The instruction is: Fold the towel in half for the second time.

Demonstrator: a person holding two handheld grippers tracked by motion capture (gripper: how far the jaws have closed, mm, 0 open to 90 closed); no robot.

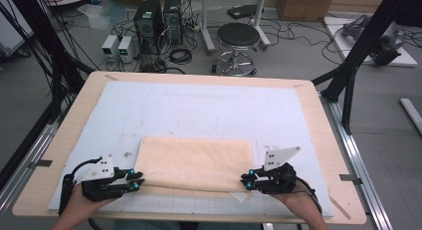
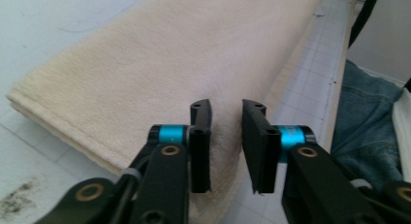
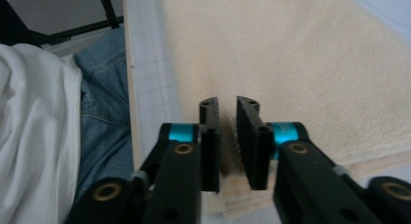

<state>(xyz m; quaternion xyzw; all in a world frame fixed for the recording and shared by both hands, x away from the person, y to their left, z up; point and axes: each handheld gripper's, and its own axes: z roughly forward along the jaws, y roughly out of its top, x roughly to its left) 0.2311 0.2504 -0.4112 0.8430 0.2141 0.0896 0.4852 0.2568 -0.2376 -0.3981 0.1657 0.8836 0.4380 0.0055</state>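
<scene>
Robotics lab: desktop computer towers [image 1: 158,20], bench power supplies [image 1: 117,46], loose floor cables [image 1: 180,55], black aluminium framing [image 1: 366,38], swivel stool [image 1: 238,47].

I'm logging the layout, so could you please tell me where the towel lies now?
In the high view, the folded cream towel lies on the white mat near the table's front edge, between both grippers.

— Towel [image 2: 160,54] far end: cut off at the top edge in the left gripper view.
— Same in the right gripper view; near corner hidden behind right gripper [image 3: 228,117]. Cloth pinched or not: impossible to tell.
</scene>
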